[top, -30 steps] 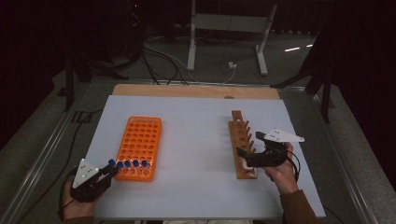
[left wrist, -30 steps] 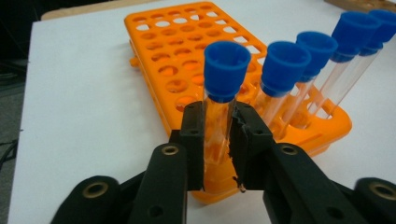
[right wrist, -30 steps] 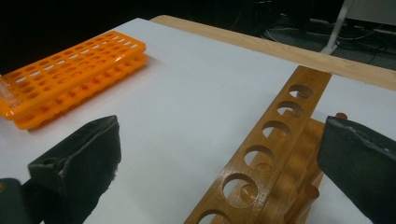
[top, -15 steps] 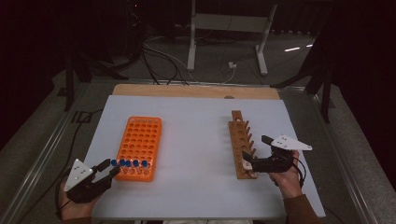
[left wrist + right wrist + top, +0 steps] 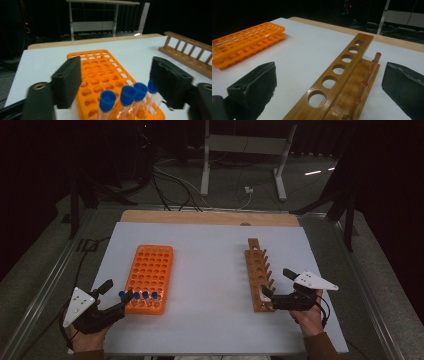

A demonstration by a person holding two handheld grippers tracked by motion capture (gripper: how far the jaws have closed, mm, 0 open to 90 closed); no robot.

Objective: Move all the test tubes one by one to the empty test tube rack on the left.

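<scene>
An orange tube rack (image 5: 150,270) (image 5: 100,72) lies on the left of the white table. Several blue-capped tubes (image 5: 140,295) (image 5: 127,93) stand in its near row. My left gripper (image 5: 118,292) (image 5: 117,77) sits at the rack's near left corner. Its jaws have just been opening and now stand wide on either side of the tubes, gripping none. A wooden rack (image 5: 257,270) (image 5: 347,60) with a row of round holes lies on the right, all holes bare. My right gripper (image 5: 275,282) (image 5: 332,82) is open at its near end, one jaw on each side of the wood.
The white table top (image 5: 210,270) stretches between the two racks. A wooden strip (image 5: 210,217) runs along its far edge. Beyond it a metal stand (image 5: 245,150) and cables (image 5: 175,180) sit on the dark floor.
The left jaws have gone from shut at the tubes to wide apart. The right gripper has slid toward the near end of the wooden rack and lowered a little.
</scene>
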